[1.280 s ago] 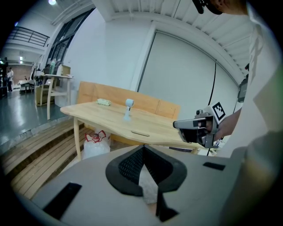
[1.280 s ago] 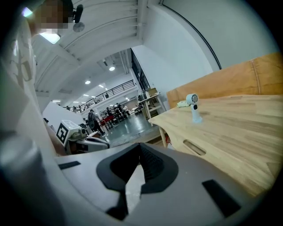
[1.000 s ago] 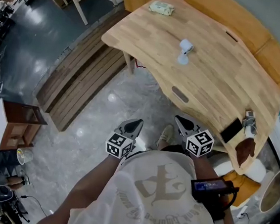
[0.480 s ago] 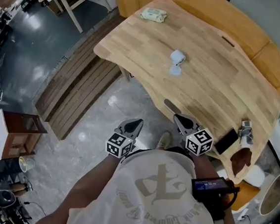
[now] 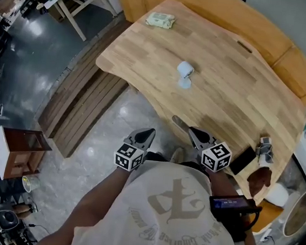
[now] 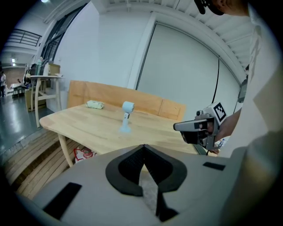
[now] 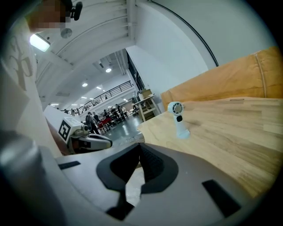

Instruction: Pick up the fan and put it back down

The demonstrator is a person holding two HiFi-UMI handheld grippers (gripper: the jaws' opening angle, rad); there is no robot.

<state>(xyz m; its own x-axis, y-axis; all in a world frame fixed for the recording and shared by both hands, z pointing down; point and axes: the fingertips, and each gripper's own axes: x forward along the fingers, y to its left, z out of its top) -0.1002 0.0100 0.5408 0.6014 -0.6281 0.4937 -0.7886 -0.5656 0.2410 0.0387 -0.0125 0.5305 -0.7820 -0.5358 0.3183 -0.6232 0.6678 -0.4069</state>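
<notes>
Though empty, left fingers (image 6: pixel 128 163) and right fingers (image 7: pixel 153 163) meet.

The fan (image 5: pixel 184 72) stands on the table (image 5: pixel 237 93), a packet (image 5: pixel 160 20) well beyond it

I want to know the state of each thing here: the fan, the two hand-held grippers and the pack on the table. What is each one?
fan: standing upright on the table, touched by nothing.
left hand-held gripper: shut, empty, over the floor.
right hand-held gripper: shut, empty, by the table's near edge.
pack: lying flat near the table's far corner.
</notes>
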